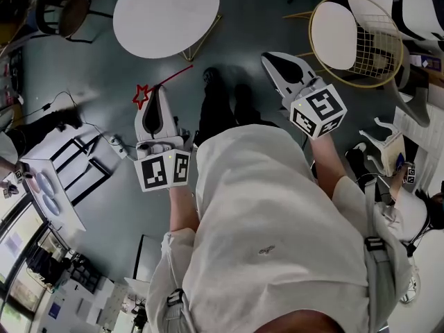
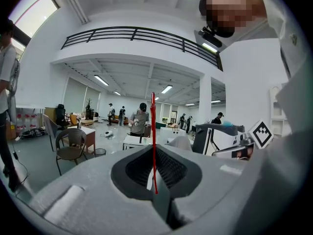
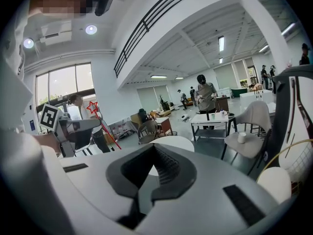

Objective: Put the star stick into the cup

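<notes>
The star stick (image 1: pixel 173 77) is a thin red rod with a red outline star (image 1: pixel 141 96) at one end. My left gripper (image 1: pixel 158 92) is shut on the rod just beside the star, and the rest of the rod slants up to the right over the floor. In the left gripper view the rod (image 2: pixel 153 136) stands straight up from my shut left gripper (image 2: pixel 157 190). My right gripper (image 1: pixel 269 59) is held to the right with its jaws shut and nothing between them. From the right gripper (image 3: pixel 144 186) view I see the star (image 3: pixel 92 107) and a small white cup (image 3: pixel 241 137) on a grey chair seat.
A round white table (image 1: pixel 166 12) on gold legs stands ahead of me over a dark grey floor. A gold wire chair (image 1: pixel 355 40) is at the upper right. White tables and cables lie at the left. Several people stand far off in the hall.
</notes>
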Demonstrator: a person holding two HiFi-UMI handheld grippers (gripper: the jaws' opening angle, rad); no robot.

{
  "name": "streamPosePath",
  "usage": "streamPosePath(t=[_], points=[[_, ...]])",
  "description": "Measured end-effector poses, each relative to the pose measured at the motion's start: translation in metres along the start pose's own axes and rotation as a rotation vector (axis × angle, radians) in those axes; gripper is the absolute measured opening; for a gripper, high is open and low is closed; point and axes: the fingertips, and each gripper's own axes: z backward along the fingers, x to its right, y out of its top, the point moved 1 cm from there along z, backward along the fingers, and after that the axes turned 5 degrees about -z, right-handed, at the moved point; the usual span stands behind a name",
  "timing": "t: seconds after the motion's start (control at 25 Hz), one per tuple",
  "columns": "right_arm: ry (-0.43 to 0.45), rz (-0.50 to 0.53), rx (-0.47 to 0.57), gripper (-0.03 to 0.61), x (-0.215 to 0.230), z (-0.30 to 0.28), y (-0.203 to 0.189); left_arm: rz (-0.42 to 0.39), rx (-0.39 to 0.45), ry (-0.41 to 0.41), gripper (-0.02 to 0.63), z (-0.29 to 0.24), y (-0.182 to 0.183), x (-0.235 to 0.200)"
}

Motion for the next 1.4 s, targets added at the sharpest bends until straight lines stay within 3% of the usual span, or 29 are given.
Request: streamPosePath(t=[0.4,1.4], points=[[-0.052,-0.014,0.005,0.008,0.011,-0.016,0.015,-0.003,-0.005,-0.066,0.020,-0.034,0.006,-0.010],[-0.138,0.031,0.044,0.008,-0.002,-0.141,0.098,0.045,0.048,-0.162,0.020,-0.135,0.031,-0.129]])
